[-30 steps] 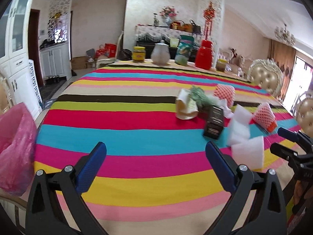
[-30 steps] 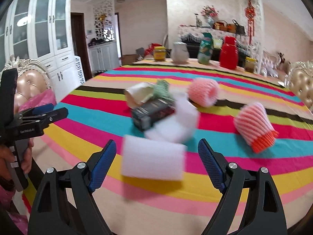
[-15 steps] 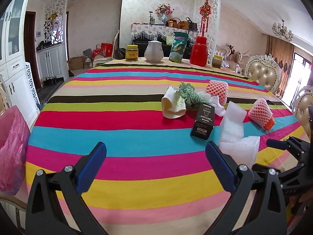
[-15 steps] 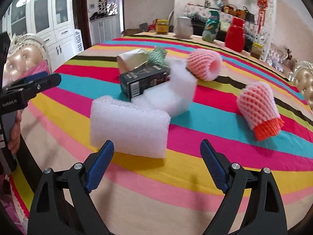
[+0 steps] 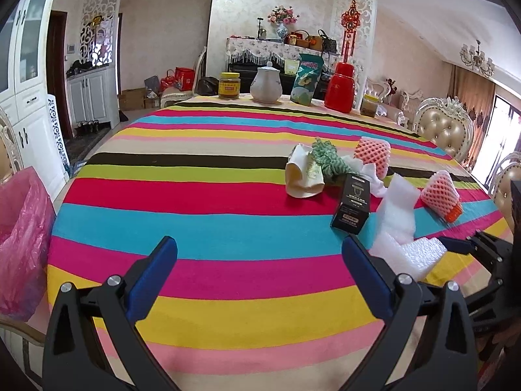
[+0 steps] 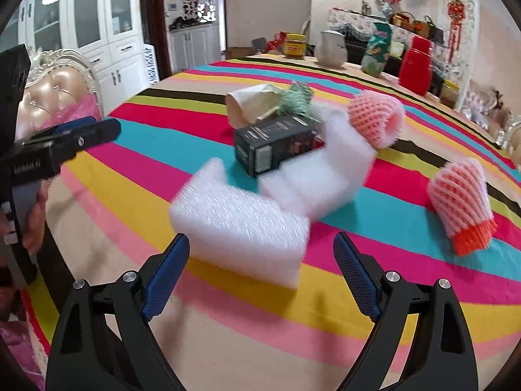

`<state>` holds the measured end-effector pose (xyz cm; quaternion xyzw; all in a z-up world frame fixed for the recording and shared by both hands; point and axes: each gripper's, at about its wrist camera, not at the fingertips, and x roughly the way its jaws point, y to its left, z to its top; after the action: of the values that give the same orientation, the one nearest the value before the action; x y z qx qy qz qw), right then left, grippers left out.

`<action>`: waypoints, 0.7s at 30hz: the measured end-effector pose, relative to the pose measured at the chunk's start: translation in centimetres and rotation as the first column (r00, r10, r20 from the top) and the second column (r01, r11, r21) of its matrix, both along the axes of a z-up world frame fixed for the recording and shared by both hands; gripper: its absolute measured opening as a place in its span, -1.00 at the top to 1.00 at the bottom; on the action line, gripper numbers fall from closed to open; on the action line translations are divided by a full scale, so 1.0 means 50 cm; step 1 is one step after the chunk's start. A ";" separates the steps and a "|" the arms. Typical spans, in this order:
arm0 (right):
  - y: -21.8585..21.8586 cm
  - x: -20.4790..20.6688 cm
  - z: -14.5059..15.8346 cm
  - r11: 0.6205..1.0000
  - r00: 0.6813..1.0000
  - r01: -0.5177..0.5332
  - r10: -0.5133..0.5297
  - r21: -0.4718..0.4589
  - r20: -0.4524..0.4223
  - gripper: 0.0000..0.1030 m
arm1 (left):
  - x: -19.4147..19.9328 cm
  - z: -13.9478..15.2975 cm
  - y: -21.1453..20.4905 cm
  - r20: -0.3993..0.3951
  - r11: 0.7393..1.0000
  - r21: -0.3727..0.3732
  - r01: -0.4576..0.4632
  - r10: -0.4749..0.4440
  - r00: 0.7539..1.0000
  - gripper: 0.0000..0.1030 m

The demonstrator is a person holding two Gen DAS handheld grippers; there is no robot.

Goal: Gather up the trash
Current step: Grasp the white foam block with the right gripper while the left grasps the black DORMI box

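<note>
Trash lies in a loose group on the striped tablecloth (image 5: 211,221). Nearest is a white foam block (image 6: 241,228), and my right gripper (image 6: 261,237) stands open just over it, pads not touching it. Behind the block are a second foam piece (image 6: 325,176), a black box (image 6: 276,143), a cream paper cup (image 6: 247,104), green shreds (image 6: 294,99) and two pink foam nets (image 6: 374,120) (image 6: 459,195). My left gripper (image 5: 259,241) hangs open and empty over the near stripes, left of the black box (image 5: 353,202) and the foam block (image 5: 420,254).
A pink trash bag (image 5: 19,247) hangs off the table's left edge beside a chair. A jar (image 5: 229,85), a white teapot (image 5: 267,84), a green pouch (image 5: 307,79) and a red flask (image 5: 340,88) stand along the far edge. Padded chairs (image 5: 446,133) line the right side.
My right gripper has come lower and closer to the white foam block, which now fills the space just ahead of its fingers. The left gripper has hardly moved.
</note>
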<state>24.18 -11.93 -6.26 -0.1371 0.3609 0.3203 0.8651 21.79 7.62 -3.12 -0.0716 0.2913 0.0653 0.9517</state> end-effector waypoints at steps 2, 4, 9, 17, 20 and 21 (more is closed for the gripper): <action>0.013 0.002 -0.001 0.999 0.999 -0.033 0.033 0.005 -0.008 -0.64 | -0.004 0.001 0.001 0.002 1.000 0.016 -0.003 0.003 1.000 -0.90; 0.026 0.002 -0.005 0.998 0.998 -0.060 0.060 0.014 -0.027 -0.60 | -0.007 0.002 0.009 0.003 1.000 0.015 -0.017 0.017 1.000 -0.90; 0.033 -0.015 0.000 0.997 0.997 -0.079 0.079 0.020 -0.010 0.22 | -0.005 -0.001 0.021 -0.006 0.999 -0.007 -0.032 0.032 0.999 -0.90; -0.036 -0.022 0.025 0.994 0.998 0.020 -0.025 0.104 0.053 0.30 | 0.050 -0.004 -0.038 -0.045 0.999 0.039 0.031 -0.030 0.999 -0.91; -0.075 -0.024 0.039 0.987 0.988 0.093 -0.108 0.134 0.114 0.30 | 0.082 -0.007 -0.066 -0.063 0.997 0.030 0.064 -0.062 0.996 -0.90; -0.089 -0.022 0.043 0.982 0.983 0.117 -0.137 0.150 0.124 0.30 | 0.093 -0.007 -0.076 -0.067 0.997 0.027 0.078 -0.076 0.995 -0.90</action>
<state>23.08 -16.37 -4.11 -0.0732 0.2863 0.2792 0.9137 26.46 3.81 -3.46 -0.0439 0.3243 0.0351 0.9443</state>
